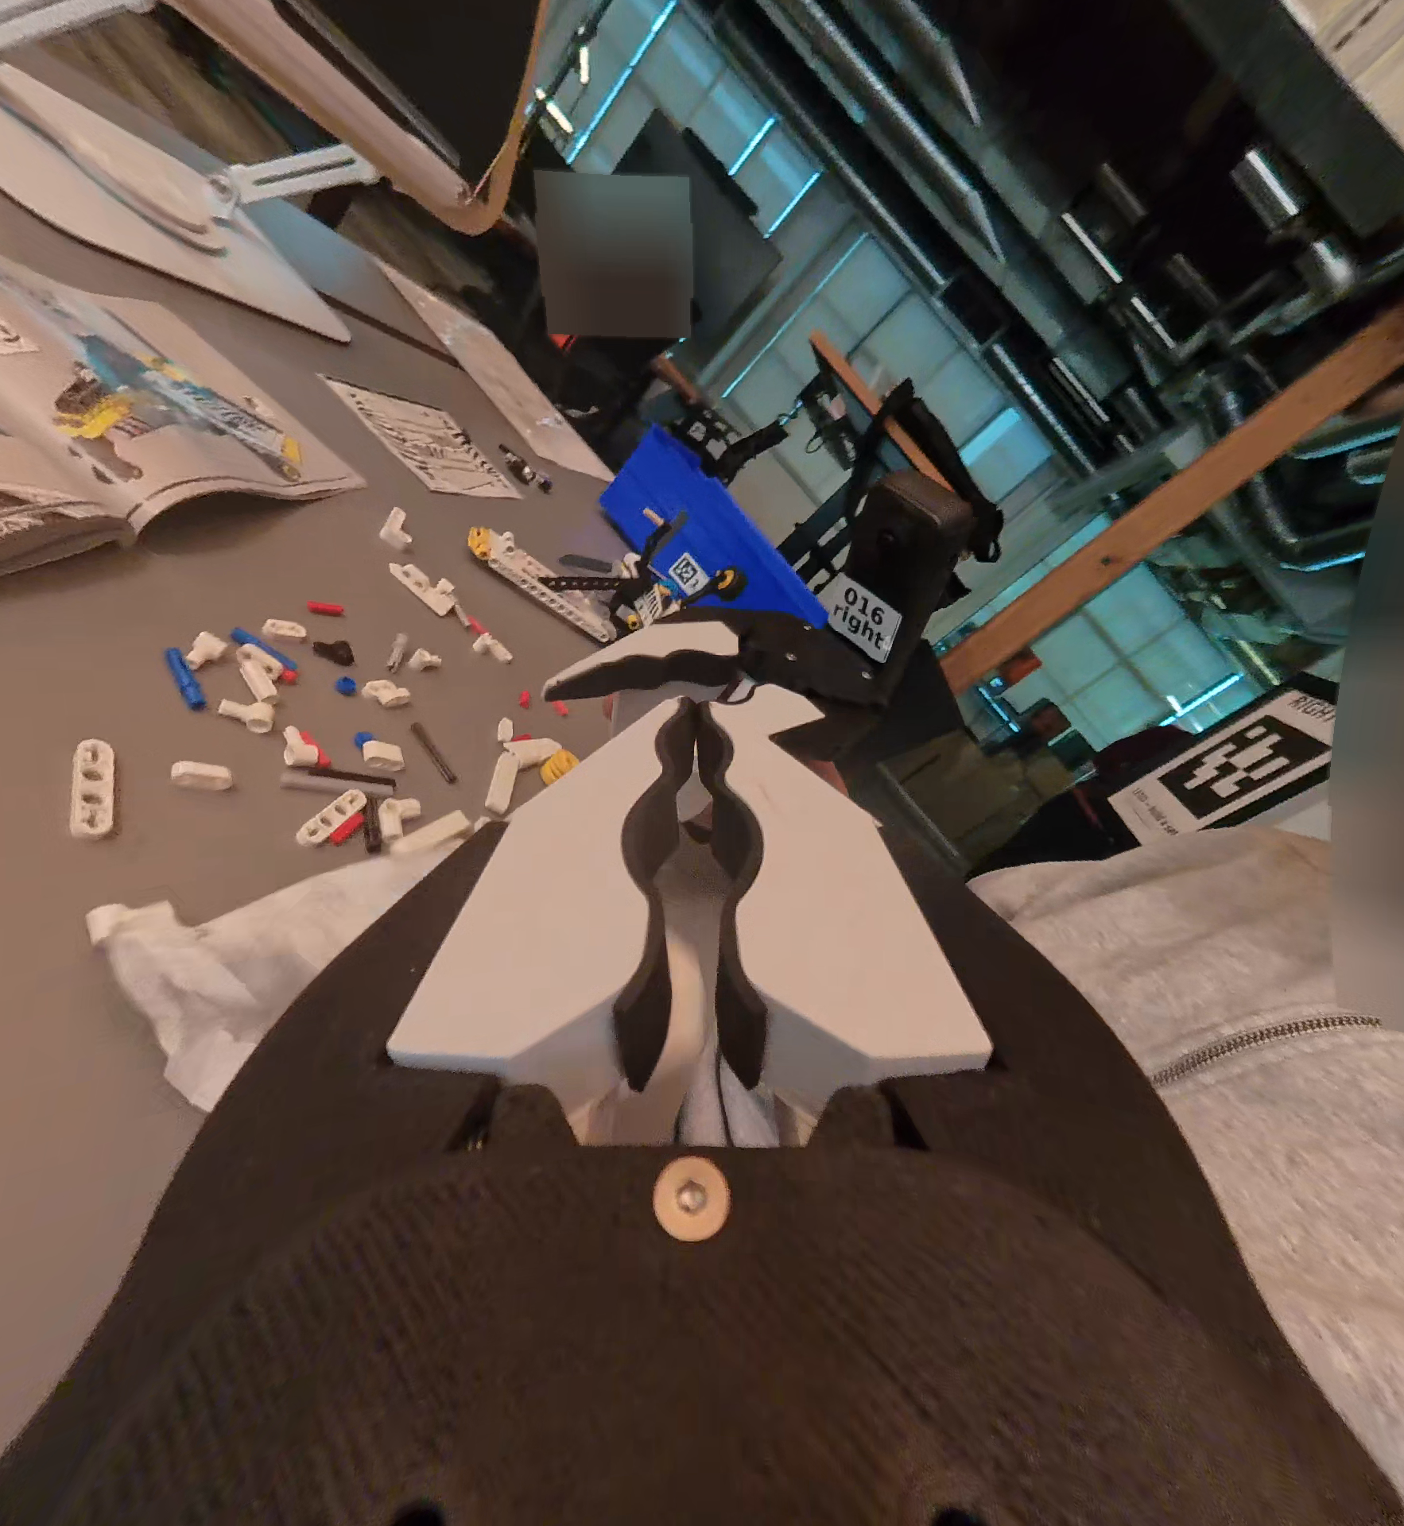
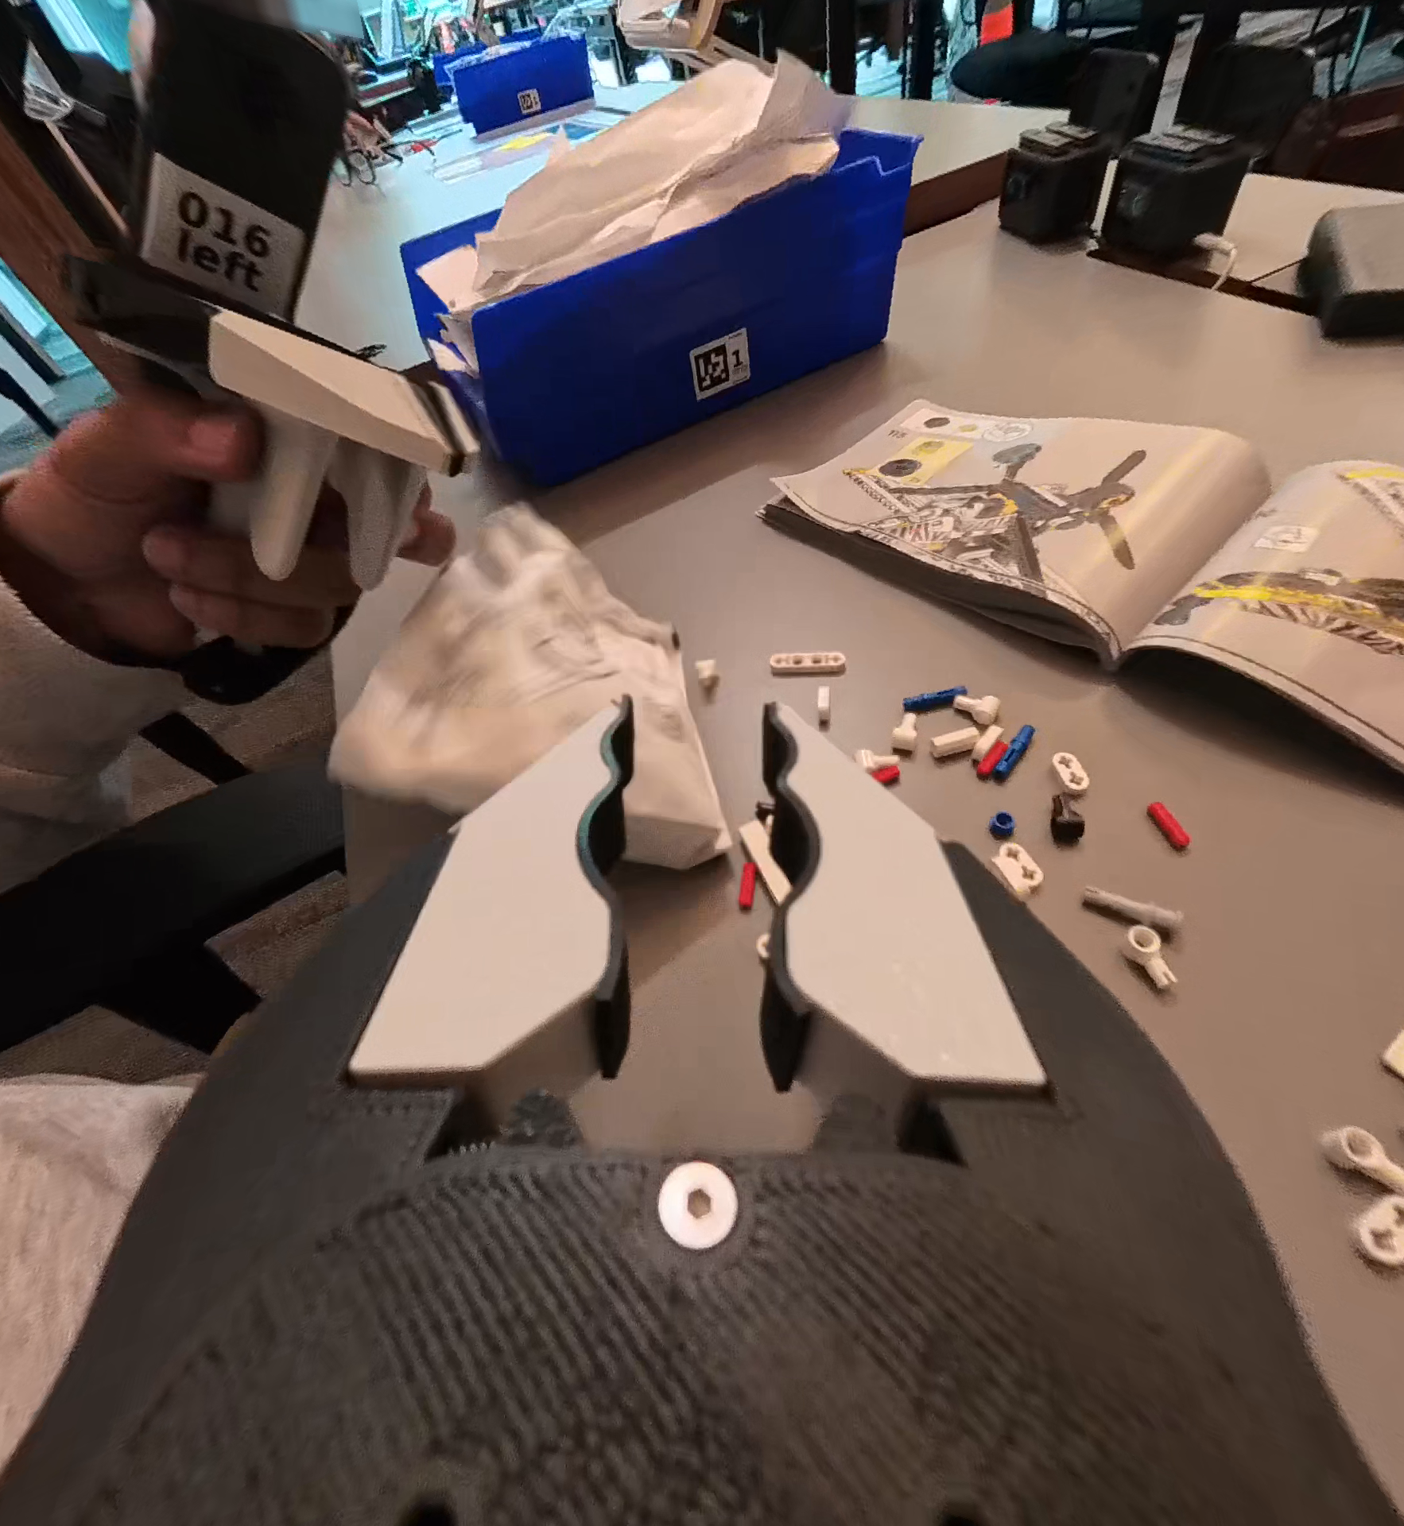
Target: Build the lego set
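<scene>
Several loose white, blue, red and black lego pieces [image 2: 971, 747] lie scattered on the grey table [image 2: 1178, 1032]; they also show in the left wrist view [image 1: 310, 718]. A partly built white and black beam assembly [image 1: 550, 578] lies beyond them. My right gripper [image 2: 699, 727] is open and empty, low over the table's near edge, next to a crumpled white paper bag [image 2: 533, 661]. My left gripper [image 1: 692, 714] is shut with nothing visible between its fingers. A hand holds it raised off the table's edge in the right wrist view [image 2: 447, 433]. The right gripper [image 1: 566, 684] shows just beyond its tips.
A blue bin [image 2: 682, 330] stuffed with crumpled paper stands at the back. An open instruction booklet [image 2: 1095, 537] lies right of the pieces. A printed sheet [image 1: 426, 438] and a white monitor base [image 1: 145, 206] lie farther off. Black devices [image 2: 1161, 182] sit at the far edge. My right fingertips sit around 7 cm from my left ones.
</scene>
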`<state>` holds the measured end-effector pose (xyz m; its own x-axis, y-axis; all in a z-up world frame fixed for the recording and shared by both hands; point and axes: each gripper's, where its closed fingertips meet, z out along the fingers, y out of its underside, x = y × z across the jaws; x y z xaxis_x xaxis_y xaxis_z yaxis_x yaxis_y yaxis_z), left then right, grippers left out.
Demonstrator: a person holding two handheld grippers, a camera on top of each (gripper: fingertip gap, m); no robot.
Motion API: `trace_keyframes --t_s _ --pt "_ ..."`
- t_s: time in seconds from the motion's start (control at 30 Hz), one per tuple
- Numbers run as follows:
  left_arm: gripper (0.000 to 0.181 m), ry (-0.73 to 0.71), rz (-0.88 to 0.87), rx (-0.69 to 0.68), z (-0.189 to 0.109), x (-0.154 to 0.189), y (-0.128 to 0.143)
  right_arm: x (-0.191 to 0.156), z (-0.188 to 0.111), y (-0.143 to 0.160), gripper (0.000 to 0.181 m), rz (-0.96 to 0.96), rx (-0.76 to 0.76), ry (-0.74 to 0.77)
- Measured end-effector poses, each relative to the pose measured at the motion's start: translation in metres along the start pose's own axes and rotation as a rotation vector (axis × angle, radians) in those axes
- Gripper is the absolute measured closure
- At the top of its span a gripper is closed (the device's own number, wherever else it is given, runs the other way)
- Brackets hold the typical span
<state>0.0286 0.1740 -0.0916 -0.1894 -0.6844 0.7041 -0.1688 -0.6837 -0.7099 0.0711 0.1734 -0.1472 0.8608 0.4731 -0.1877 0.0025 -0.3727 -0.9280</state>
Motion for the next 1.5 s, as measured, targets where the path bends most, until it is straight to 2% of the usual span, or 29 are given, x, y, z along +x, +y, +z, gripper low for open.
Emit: trace_keyframes --t_s 0.13,0.23,0.37,0.43,0.53,0.7,0.77,0.87,0.93,0.97,1.0,1.03,1.07,1.13,1.23,1.4,1.5 --pt "0.181 0.056 -0.050 0.065 -0.002 -0.007 -0.016 0.003 0.004 0.009 0.134 -0.024 -0.088 0.017" --pt "0.181 -0.024 -0.013 0.041 -0.005 -0.023 -0.007 -0.002 -0.001 0.026 0.128 -0.046 -0.146 0.020" --pt "0.181 -0.042 0.035 0.051 -0.025 -0.011 0.004 -0.030 -0.006 0.058 0.123 -0.171 -0.217 0.015" --pt "0.181 -0.160 0.109 0.024 -0.041 -0.019 0.014 -0.041 -0.008 0.074 0.122 -0.210 -0.242 0.032" --pt "0.153 -0.355 0.142 -0.055 -0.064 -0.045 0.037 -0.052 -0.007 0.082 0.114 -0.238 -0.259 0.053" --pt "0.124 -0.357 -0.001 -0.195 -0.062 -0.042 0.089 -0.019 -0.019 0.056 0.116 -0.365 -0.266 0.278" --pt "0.113 -0.385 0.014 -0.243 -0.058 -0.041 0.108 -0.020 -0.020 0.042 0.110 -0.345 -0.203 0.224" --pt "0.109 -0.413 0.071 -0.287 -0.046 -0.041 0.124 -0.035 -0.008 0.021 0.098 -0.265 -0.076 0.031" --pt "0.108 -0.417 0.079 -0.271 -0.039 -0.042 0.122 -0.044 0.005 0.036 0.104 -0.191 -0.166 -0.098" --pt "0.110 -0.421 0.068 -0.258 -0.037 -0.044 0.119 -0.050 0.011 0.051 0.096 -0.155 -0.258 -0.149" --pt "0.110 -0.425 0.055 -0.245 -0.036 -0.045 0.117 -0.057 0.012 0.063 0.109 -0.143 -0.335 -0.185" --pt "0.110 -0.437 0.047 -0.233 -0.037 -0.049 0.114 -0.063 0.012 0.070 0.135 -0.161 -0.369 -0.205" --pt "0.112 -0.445 0.039 -0.218 -0.038 -0.051 0.112 -0.074 0.011 0.071 0.154 -0.192 -0.356 -0.238" --pt "0.119 -0.408 0.002 -0.192 -0.039 -0.051 0.109 -0.091 0.009 0.066 0.181 -0.224 -0.277 -0.278" --pt "0.123 -0.306 -0.088 -0.172 -0.035 -0.046 0.109 -0.097 0.009 0.062 0.181 -0.240 -0.223 -0.264" --pt "0.131 -0.246 -0.140 -0.098 -0.037 -0.043 0.095 -0.078 0.000 0.046 0.181 -0.161 -0.150 -0.218" --pt "0.131 -0.273 -0.110 -0.029 -0.044 -0.047 0.078 -0.059 -0.014 0.023 0.166 -0.072 -0.022 -0.167"
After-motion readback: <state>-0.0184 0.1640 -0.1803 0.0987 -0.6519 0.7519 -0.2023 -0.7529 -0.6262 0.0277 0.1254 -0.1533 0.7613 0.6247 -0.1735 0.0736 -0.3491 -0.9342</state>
